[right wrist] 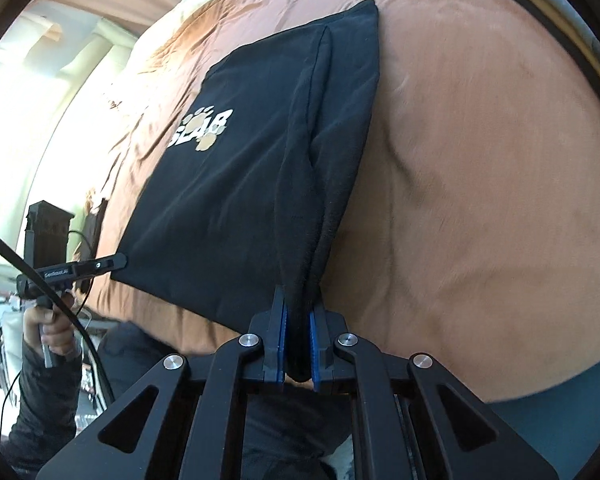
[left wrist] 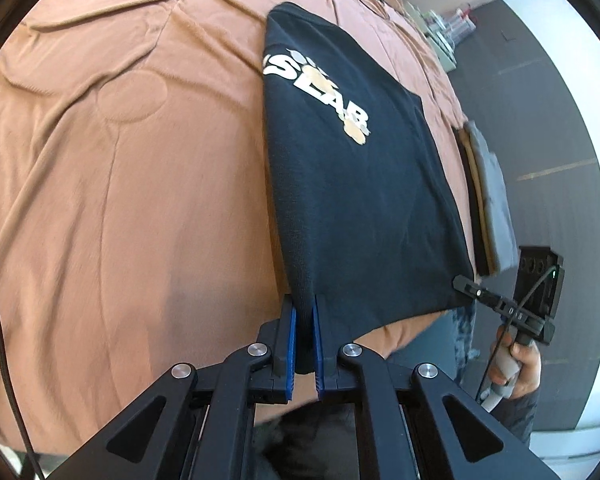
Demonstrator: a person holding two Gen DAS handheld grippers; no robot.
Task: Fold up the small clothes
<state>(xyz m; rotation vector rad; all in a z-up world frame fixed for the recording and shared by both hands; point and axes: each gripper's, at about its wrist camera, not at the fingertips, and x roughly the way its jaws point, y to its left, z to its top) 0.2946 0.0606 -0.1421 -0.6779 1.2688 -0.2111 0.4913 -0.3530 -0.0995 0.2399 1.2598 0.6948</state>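
Black folded cotton T-shirt with white "SLAB" lettering and tan paw prints lies on a rust-orange quilted bedspread, its near hem lifted off the bed at both corners. Left gripper, black linkage with blue pads, is clamped on the shirt's near corner, cloth bunched between the pads. Right gripper, same build, is clamped on the other near corner, a thick fold of fabric squeezed in.

Around: in the left wrist view a small stack of folded clothes, grey on top with tan and black beneath, sits at 3 o'clock of the shirt, just beside its edge near the bed side; nothing lies on top of the shirt. Small clutter at 12 o'clock on the far bed, too blurred to tell. A black cable runs at 8 o'clock.

No containers visible.

View differences: left wrist view shows the right gripper's tip at the shirt corner at 4 o'clock, with the person's right hand on its handle, plus dark grey floor beyond. Right wrist view shows the left hand at 8 o'clock gripping its handle, a dark sleeve, and a bright window-lit room; the stack shows only as an edge at 1 o'clock.
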